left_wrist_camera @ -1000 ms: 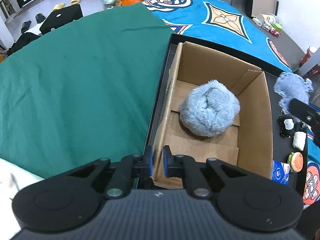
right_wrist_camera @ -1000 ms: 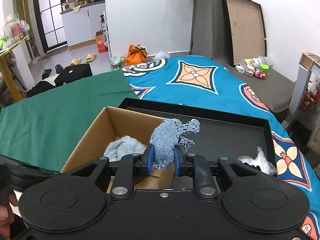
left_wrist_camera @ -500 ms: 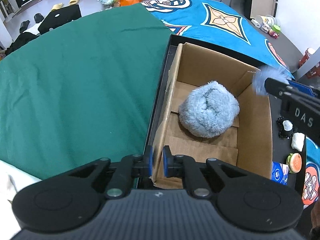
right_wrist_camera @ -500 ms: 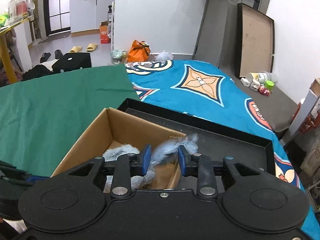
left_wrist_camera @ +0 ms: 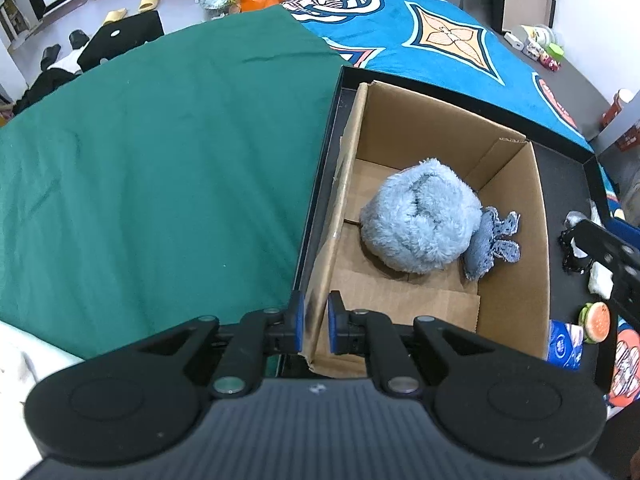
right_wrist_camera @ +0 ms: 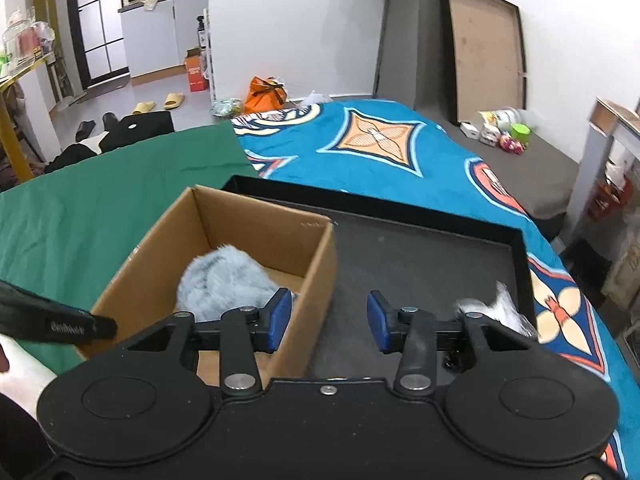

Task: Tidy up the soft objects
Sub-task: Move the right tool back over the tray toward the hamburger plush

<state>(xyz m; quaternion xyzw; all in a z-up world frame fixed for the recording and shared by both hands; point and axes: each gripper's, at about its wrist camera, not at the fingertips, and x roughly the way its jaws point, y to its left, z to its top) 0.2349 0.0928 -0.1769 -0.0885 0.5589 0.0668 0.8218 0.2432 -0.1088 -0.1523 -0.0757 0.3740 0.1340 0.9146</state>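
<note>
Only the left view shows the denim toy [left_wrist_camera: 490, 242] beside the fluffy ball [left_wrist_camera: 418, 226]; left claw [left_wrist_camera: 315, 322] pinches the box wall [left_wrist_camera: 320, 280], right claw [right_wrist_camera: 329, 320] gapes empty.

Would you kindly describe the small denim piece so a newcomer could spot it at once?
Find the cardboard box standing in the black tray. Inside, a fluffy pale-blue ball fills the middle, and the denim piece lies against its right side. It is smaller, flatter and darker blue, with frayed edges.

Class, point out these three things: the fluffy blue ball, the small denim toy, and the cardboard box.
fluffy blue ball [left_wrist_camera: 420, 224], left wrist view, centre of fur
small denim toy [left_wrist_camera: 486, 242], left wrist view, its body
cardboard box [left_wrist_camera: 516, 264], left wrist view, inner right wall
</note>
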